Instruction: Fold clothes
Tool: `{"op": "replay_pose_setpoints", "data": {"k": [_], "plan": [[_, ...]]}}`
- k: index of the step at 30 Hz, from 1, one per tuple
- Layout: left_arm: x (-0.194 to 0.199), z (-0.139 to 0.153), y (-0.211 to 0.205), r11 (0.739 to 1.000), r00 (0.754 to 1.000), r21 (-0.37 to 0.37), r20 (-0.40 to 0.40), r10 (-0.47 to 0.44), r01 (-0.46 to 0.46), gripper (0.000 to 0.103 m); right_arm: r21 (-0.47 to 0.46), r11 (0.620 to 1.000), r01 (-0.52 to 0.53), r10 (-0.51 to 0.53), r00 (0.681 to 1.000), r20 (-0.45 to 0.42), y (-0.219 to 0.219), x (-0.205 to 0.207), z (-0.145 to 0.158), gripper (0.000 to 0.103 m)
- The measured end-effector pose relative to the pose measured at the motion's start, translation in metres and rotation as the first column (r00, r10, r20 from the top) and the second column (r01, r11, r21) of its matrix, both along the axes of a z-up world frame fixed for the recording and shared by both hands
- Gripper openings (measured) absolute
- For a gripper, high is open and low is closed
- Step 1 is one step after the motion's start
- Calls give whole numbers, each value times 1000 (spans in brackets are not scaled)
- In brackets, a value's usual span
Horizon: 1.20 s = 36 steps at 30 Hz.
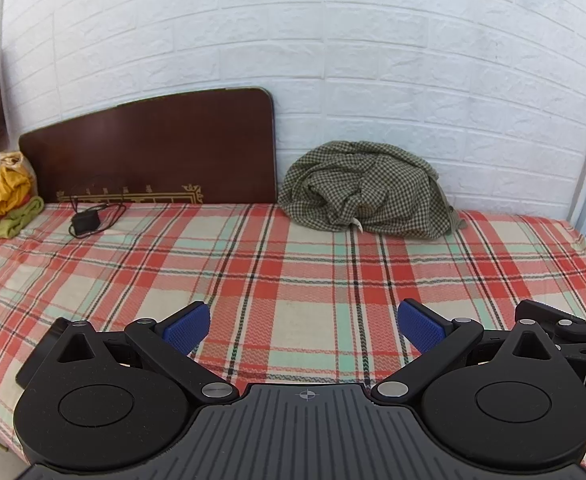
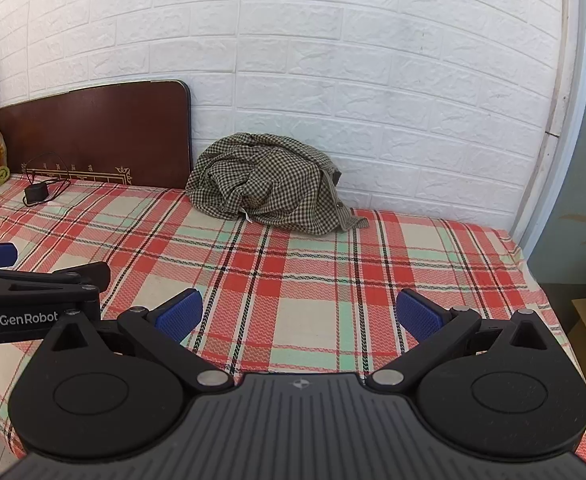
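Reaching for the far shirt [image 1: 367, 190] on the bed [image 1: 293, 264], both grippers [image 1: 303, 330] [image 2: 299, 320] had jaws wide apart, empty; pinching separate edges, collar preferably, would spread it best.

The bed [image 1: 293, 272] extends forward to the wall [image 1: 373, 60]. The crumpled garment [image 1: 367, 190] lies at the bed's far edge, against the wall. The board [image 1: 149, 152] stands left of the garment (leaning on the wall). The adapter [image 1: 86, 224] lies before the board. The cloth pile [image 1: 7, 200] occupies the far-left corner.
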<state>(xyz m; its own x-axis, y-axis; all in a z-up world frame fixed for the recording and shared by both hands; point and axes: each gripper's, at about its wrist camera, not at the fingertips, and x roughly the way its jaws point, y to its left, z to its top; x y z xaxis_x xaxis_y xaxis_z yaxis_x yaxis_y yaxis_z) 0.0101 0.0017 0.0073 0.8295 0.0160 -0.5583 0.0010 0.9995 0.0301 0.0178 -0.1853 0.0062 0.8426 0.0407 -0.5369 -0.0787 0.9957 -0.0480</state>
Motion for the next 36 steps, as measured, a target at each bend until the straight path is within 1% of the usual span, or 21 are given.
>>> {"op": "replay_pose_setpoints", "data": {"k": [15,36], "plan": [[20,-5,-3,1000,1000,2,-26,0,0,103,-4,1000,5,-5,1000,-20,-3,20,-6,103],[25,-6,-5,1000,999,-2,-36,7,-7,103,-3,1000,7,-7,1000,-22,-3,26,-5,103]]}}
